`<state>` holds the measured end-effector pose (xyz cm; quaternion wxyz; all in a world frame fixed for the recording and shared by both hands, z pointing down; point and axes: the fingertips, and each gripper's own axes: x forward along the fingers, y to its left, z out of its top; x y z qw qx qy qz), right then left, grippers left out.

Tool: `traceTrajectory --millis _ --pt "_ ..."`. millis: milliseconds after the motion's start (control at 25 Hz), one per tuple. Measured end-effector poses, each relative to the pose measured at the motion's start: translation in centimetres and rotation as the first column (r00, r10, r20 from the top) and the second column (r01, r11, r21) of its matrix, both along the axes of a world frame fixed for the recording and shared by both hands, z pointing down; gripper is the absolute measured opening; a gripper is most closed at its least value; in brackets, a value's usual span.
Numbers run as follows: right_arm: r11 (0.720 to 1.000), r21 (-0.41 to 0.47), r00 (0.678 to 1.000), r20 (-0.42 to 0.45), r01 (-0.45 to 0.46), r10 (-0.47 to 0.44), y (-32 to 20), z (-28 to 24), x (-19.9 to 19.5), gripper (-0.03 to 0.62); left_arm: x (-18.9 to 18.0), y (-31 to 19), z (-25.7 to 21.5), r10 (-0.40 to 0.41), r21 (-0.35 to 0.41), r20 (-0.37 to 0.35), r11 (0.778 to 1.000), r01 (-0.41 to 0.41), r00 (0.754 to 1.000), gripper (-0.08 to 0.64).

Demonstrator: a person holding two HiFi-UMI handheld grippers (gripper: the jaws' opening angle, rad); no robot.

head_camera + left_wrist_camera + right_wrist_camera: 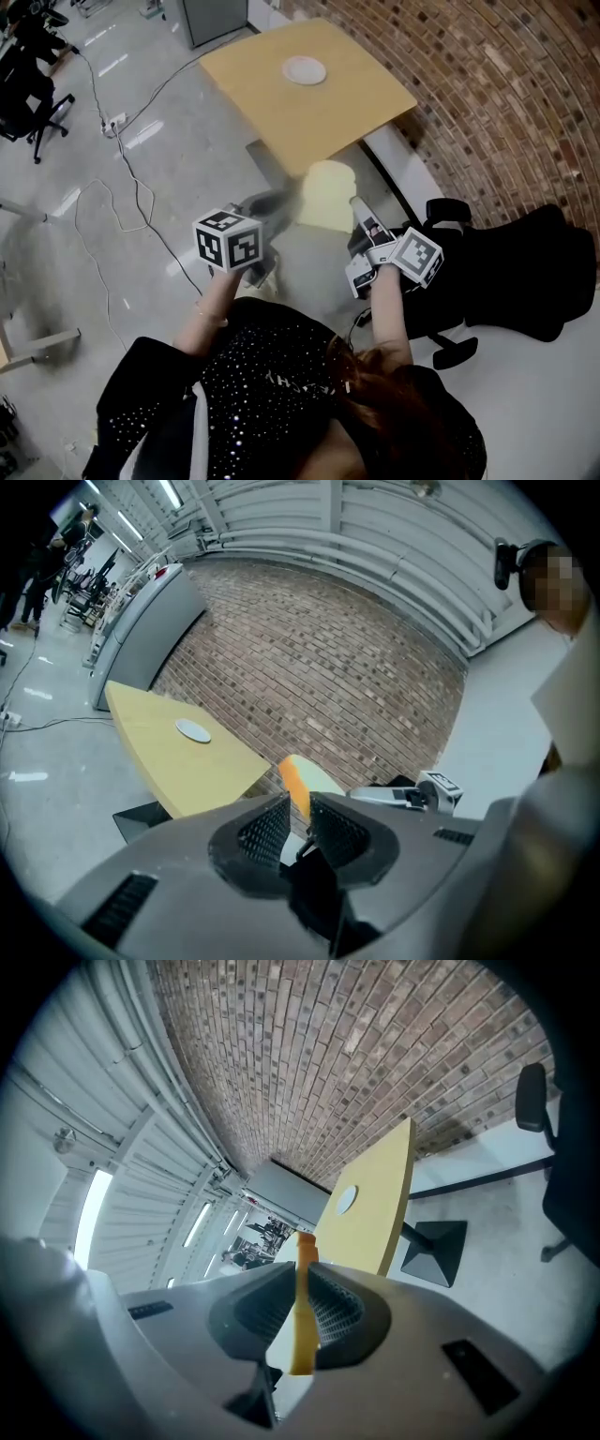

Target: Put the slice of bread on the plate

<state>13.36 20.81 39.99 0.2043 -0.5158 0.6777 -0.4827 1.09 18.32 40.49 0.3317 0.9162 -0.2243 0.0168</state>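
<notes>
A pale slice of bread (pixel 325 194) with an orange-brown crust hangs in the air in front of the yellow table (pixel 281 112). My left gripper (pixel 281 206) is shut on its left edge and my right gripper (pixel 354 206) is shut on its right edge. In the left gripper view the bread (pixel 298 785) sticks up between the closed jaws of the left gripper (pixel 300 810). The right gripper view shows the bread (pixel 303 1307) edge-on, pinched by the right gripper (pixel 302 1283). A small white plate (pixel 305 70) lies far off on the table, with nothing on it.
A black office chair (pixel 525 272) stands close at my right, another (pixel 28 89) at the far left. Cables (pixel 122 187) trail over the grey floor. A brick wall (pixel 487 84) runs behind the table. The table's dark base (pixel 436 1246) sits on the floor.
</notes>
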Motion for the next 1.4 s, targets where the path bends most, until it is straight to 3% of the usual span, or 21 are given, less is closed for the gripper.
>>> traceTrajectory --millis 640,1400 --pt "1.0 -0.025 1.0 0.009 -0.014 0.014 -13.0 0.2 -0.3 0.055 -0.3 -13.2 0.2 0.017 -0.016 -0.017 1.0 -0.017 1.0 0.075" --pt "0.999 -0.051 1.0 0.005 -0.001 0.001 -15.2 0.5 -2.0 0.055 -2.2 -15.3 0.1 -0.007 -0.025 -0.036 1.0 0.006 0.999 0.075"
